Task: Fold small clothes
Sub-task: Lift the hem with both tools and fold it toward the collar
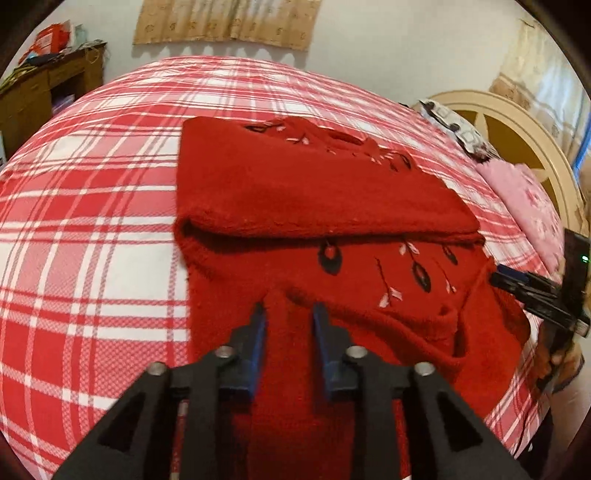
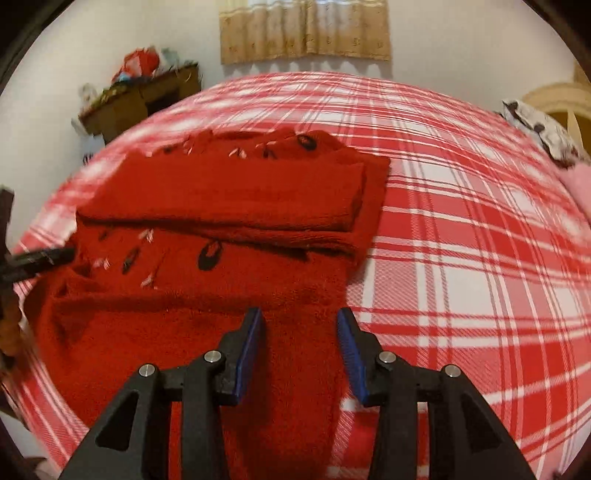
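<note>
Fuzzy red knit sweater (image 1: 325,192), half folded on plaid bedsheet (image 1: 92,221); both tools stand open, gripping nothing.

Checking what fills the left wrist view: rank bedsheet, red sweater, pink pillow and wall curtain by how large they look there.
1. Bedsheet, widest by far.
2. Red sweater, though its nearness to the camera inflates it.
3. Curtain and pink pillow look alike; both are cut off, so left unranked.

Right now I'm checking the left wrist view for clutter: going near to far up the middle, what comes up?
Left gripper → red sweater → plaid bedsheet → wall with a tan curtain.
</note>
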`<control>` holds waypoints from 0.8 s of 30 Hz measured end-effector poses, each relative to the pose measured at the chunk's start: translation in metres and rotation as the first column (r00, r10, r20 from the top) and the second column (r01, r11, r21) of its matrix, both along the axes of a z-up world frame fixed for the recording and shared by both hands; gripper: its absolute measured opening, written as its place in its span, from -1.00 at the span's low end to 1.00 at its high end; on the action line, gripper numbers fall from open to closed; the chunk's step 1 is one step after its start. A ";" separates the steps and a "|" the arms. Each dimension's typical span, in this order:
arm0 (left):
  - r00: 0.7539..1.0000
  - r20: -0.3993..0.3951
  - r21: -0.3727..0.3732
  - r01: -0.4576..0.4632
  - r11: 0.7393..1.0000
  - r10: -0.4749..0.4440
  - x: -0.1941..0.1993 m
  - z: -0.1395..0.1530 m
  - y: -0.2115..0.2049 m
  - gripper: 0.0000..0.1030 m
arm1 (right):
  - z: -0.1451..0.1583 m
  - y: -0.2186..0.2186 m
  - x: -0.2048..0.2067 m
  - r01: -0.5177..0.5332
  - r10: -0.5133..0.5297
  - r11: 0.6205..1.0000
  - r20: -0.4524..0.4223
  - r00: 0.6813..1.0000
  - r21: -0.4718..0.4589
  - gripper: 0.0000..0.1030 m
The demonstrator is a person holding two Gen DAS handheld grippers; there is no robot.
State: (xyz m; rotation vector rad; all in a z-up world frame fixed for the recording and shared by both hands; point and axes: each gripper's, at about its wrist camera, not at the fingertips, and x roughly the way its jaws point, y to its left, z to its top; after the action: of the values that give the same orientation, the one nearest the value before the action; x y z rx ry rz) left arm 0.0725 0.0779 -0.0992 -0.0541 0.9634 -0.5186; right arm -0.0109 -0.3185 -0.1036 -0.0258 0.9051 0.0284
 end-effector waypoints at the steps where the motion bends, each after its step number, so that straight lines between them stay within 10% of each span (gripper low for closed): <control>1: 1.000 0.000 -0.001 0.016 1.000 -0.016 0.000 0.000 -0.002 0.04 | 0.000 0.003 -0.001 -0.003 0.003 1.000 0.011 1.000 -0.020 -0.16; 4: 0.999 0.034 0.051 0.029 0.998 -0.031 -0.002 0.001 -0.013 0.22 | 0.000 0.007 -0.001 -0.018 0.018 0.999 -0.003 1.000 -0.031 -0.86; 9: 0.999 0.036 0.043 0.037 0.998 -0.038 -0.008 0.002 -0.010 -0.83 | 0.015 0.010 -0.015 0.001 0.000 0.999 0.027 1.000 -0.034 -0.89; 24: 0.988 0.058 -0.042 -0.143 0.989 0.146 -0.024 0.032 0.018 -0.85 | 0.061 -0.006 -0.046 0.097 -0.108 0.992 0.135 0.985 0.082 -0.89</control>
State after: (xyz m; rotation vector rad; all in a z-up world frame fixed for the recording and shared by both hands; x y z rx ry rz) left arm 0.0485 0.0954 -0.0670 -0.1402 0.8824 -0.4024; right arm -0.0565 -0.3247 -0.0423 0.0881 0.7637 -0.0351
